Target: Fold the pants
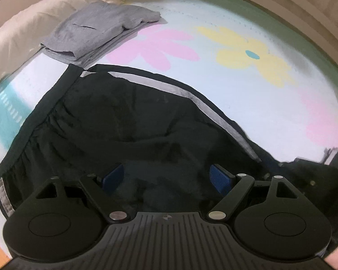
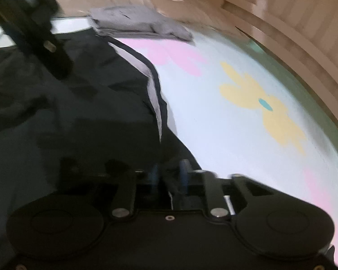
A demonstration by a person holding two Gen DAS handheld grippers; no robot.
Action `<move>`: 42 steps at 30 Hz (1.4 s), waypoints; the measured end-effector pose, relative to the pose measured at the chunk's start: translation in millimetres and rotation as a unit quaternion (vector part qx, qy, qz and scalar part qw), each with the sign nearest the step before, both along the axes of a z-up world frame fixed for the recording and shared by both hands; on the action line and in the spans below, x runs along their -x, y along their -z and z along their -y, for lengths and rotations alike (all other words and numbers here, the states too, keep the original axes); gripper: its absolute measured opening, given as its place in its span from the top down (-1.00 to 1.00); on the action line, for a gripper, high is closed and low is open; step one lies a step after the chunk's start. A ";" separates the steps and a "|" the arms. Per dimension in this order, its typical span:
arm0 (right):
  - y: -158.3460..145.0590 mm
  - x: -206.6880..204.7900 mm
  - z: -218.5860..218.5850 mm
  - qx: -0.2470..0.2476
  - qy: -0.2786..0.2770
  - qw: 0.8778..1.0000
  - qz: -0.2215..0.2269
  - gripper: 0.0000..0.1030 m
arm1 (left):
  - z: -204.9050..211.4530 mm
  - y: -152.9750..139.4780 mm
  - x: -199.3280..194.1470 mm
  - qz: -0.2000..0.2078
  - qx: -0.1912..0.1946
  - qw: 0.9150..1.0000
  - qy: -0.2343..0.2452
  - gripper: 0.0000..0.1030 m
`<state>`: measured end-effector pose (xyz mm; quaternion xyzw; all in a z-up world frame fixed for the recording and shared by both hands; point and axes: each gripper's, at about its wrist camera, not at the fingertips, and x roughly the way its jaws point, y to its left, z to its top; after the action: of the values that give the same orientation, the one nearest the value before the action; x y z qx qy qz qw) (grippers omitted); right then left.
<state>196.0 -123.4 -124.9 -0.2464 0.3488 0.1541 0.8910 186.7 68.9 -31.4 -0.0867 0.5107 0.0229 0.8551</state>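
Observation:
Black pants (image 1: 124, 121) with a grey side stripe (image 1: 214, 110) lie rumpled on a pale flowered bedsheet (image 1: 236, 90), their gathered waistband (image 1: 33, 121) to the left. My left gripper (image 1: 166, 177) hovers over the middle of the pants, open, with its blue pads (image 1: 112, 177) wide apart and nothing pinched. In the blurred right wrist view, my right gripper (image 2: 169, 174) sits at the striped edge of the pants (image 2: 78, 112). Its pads (image 2: 184, 173) are close together with a ridge of black cloth between them. The left gripper's black housing (image 2: 31, 22) shows at upper left.
A folded grey garment (image 1: 101, 31) (image 2: 135, 22) lies at the far end of the sheet beside a beige pillow (image 1: 22, 29). Pale wooden panelling (image 2: 304, 33) runs along the right side. Bare sheet with a yellow flower (image 2: 263, 105) lies right of the pants.

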 end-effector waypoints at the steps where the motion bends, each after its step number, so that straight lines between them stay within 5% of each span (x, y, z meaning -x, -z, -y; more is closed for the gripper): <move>1: -3.5 5.0 0.2 -0.011 0.002 1.000 0.006 0.89 | 0.4 -0.8 -0.2 0.002 -0.001 1.000 0.003 -0.61; 7: -39.7 79.9 -10.4 0.014 -0.087 0.995 0.037 0.89 | 11.8 -6.8 8.4 0.012 0.027 0.999 0.024 -0.61; 17: -20.5 140.6 -34.1 0.040 -0.131 0.990 0.007 0.89 | 29.9 18.3 9.4 -0.023 0.026 0.999 0.037 -0.61; 18: -20.5 141.2 -34.8 0.040 -0.131 0.991 0.007 0.89 | 27.9 22.9 7.7 -0.030 0.028 0.998 0.036 -0.50; 19: -20.7 139.7 -35.7 0.038 -0.130 0.991 0.007 0.89 | 27.2 28.3 7.6 -0.039 0.029 0.998 0.032 0.04; 21: -24.4 138.4 -30.5 0.022 -0.117 0.993 0.001 0.88 | 21.9 39.3 9.7 -0.061 0.041 0.997 0.019 0.77; 23: -31.6 135.2 -20.2 -0.012 -0.091 0.996 -0.012 0.88 | 12.8 44.6 16.6 -0.065 0.063 0.996 0.000 0.83; 24: -36.7 133.5 -12.9 -0.031 -0.077 0.996 -0.013 0.81 | 8.3 43.9 22.8 -0.054 0.065 0.996 -0.007 0.85; 27: -57.3 130.9 19.6 -0.104 -0.010 0.995 -0.005 -0.22 | 3.7 36.3 36.2 -0.031 0.045 0.998 -0.009 0.85; 28: -65.1 129.8 36.3 -0.127 0.024 0.992 0.003 -0.41 | 1.5 32.8 40.7 -0.024 0.043 0.999 -0.008 0.85; 33: -66.5 79.0 105.1 -0.144 0.225 0.963 0.025 -0.49 | 2.8 28.0 44.2 -0.013 0.038 0.999 -0.006 0.85; 37: -35.5 15.2 157.9 -0.128 0.406 0.905 -0.008 -0.49 | 8.4 28.7 45.3 -0.013 0.032 0.999 -0.006 0.85; 42: 5.1 -22.6 201.2 -0.105 0.520 0.845 -0.064 -0.35 | 9.8 30.6 46.7 -0.016 0.029 0.999 0.001 0.85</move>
<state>218.5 -324.6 -129.9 0.0767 0.4634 -0.2811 0.8369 140.0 59.1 -62.0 -0.1107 0.5251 0.0088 0.8437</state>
